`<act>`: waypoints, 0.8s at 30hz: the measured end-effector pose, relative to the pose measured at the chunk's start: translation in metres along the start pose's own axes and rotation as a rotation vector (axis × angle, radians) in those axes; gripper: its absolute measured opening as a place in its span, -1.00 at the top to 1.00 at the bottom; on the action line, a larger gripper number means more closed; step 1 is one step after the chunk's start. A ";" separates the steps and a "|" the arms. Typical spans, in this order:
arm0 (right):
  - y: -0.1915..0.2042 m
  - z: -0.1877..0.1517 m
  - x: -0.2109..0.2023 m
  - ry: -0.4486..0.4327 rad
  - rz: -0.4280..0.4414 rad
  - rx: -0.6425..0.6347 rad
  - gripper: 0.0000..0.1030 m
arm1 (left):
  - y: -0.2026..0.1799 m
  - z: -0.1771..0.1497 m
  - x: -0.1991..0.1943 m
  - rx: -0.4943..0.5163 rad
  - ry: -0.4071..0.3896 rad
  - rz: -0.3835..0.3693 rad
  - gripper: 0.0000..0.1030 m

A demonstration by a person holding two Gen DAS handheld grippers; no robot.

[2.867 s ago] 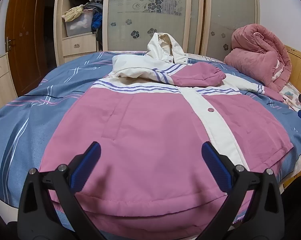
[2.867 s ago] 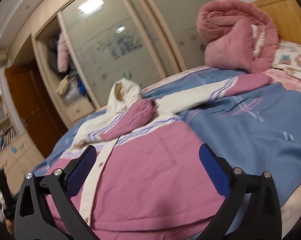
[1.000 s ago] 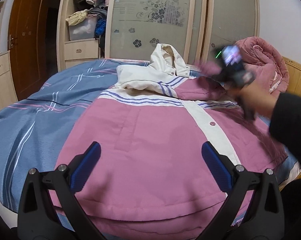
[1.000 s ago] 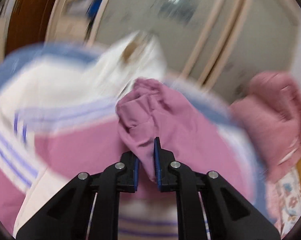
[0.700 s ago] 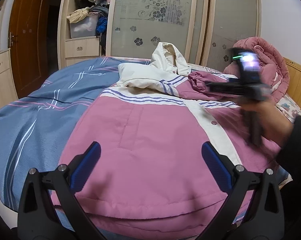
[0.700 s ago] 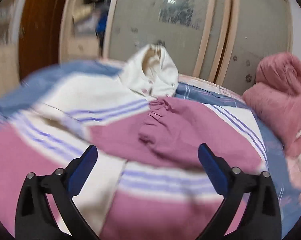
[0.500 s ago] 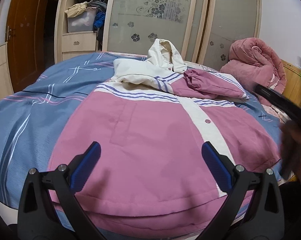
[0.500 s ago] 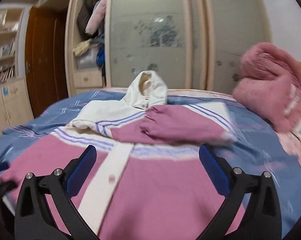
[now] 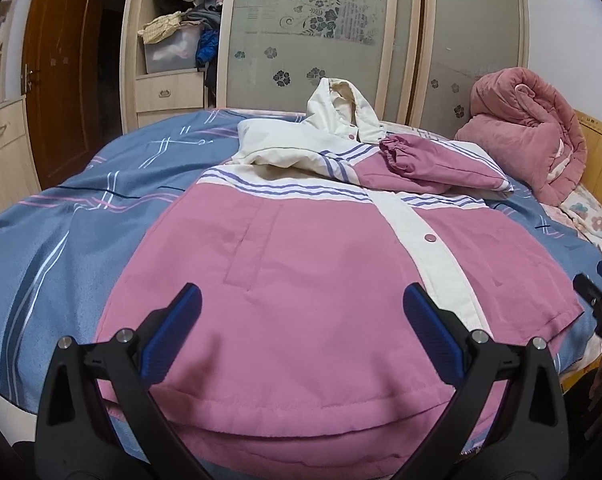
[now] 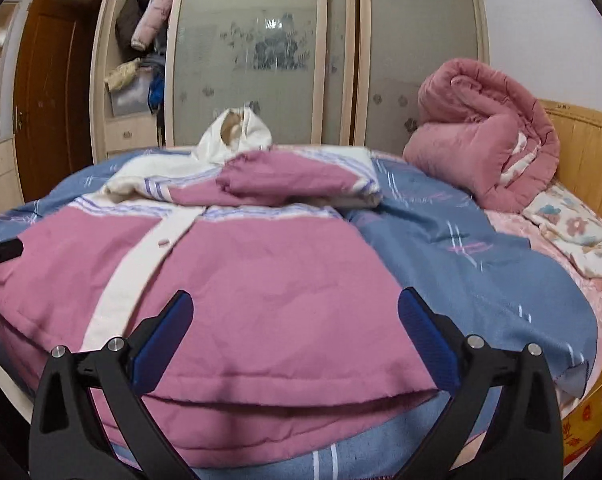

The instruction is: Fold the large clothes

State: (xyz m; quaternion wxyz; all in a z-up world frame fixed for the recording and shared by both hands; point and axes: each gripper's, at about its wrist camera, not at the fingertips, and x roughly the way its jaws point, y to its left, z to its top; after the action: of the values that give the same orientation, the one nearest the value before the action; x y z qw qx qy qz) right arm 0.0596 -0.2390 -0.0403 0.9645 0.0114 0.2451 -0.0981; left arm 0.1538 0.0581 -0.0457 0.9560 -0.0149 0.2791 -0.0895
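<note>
A large pink and white hooded jacket (image 9: 301, 272) lies front up on the bed, hem towards me, hood (image 9: 337, 108) at the far end. Both sleeves (image 9: 433, 160) are folded across its chest. It also shows in the right wrist view (image 10: 261, 276), with the folded sleeves (image 10: 285, 180) on top. My left gripper (image 9: 301, 332) is open and empty just above the hem's left half. My right gripper (image 10: 293, 336) is open and empty above the hem's right corner. The right gripper's tip (image 9: 597, 300) shows at the right edge of the left wrist view.
The bed has a blue striped cover (image 9: 61, 232). A rolled pink quilt (image 10: 485, 132) sits against the wooden headboard (image 10: 581, 140) at the right. A wardrobe with frosted sliding doors (image 9: 321, 28) and open shelves stands behind the bed. A brown door (image 9: 61, 60) is at the left.
My right gripper carried the right sleeve across the jacket's chest, let it go, opened and drew back to the hem. My left gripper stayed open near the hem.
</note>
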 end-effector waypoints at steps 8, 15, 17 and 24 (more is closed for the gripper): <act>-0.002 -0.005 -0.001 -0.004 0.016 0.019 -0.97 | -0.009 -0.005 0.003 0.033 0.005 0.010 -0.96; -0.002 -0.004 -0.002 -0.009 0.024 0.032 -0.97 | -0.005 -0.007 0.004 0.029 0.021 0.011 -0.96; -0.001 -0.004 -0.002 -0.008 0.026 0.035 -0.97 | -0.005 -0.008 0.004 0.029 0.020 0.011 -0.96; 0.005 -0.003 0.000 -0.010 0.037 0.026 -0.97 | -0.003 -0.008 0.004 0.036 0.027 0.009 -0.96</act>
State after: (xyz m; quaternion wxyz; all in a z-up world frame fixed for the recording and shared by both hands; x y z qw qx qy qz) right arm 0.0589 -0.2342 -0.0427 0.9671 0.0279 0.2390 -0.0832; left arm 0.1524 0.0546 -0.0546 0.9526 0.0049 0.2905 -0.0904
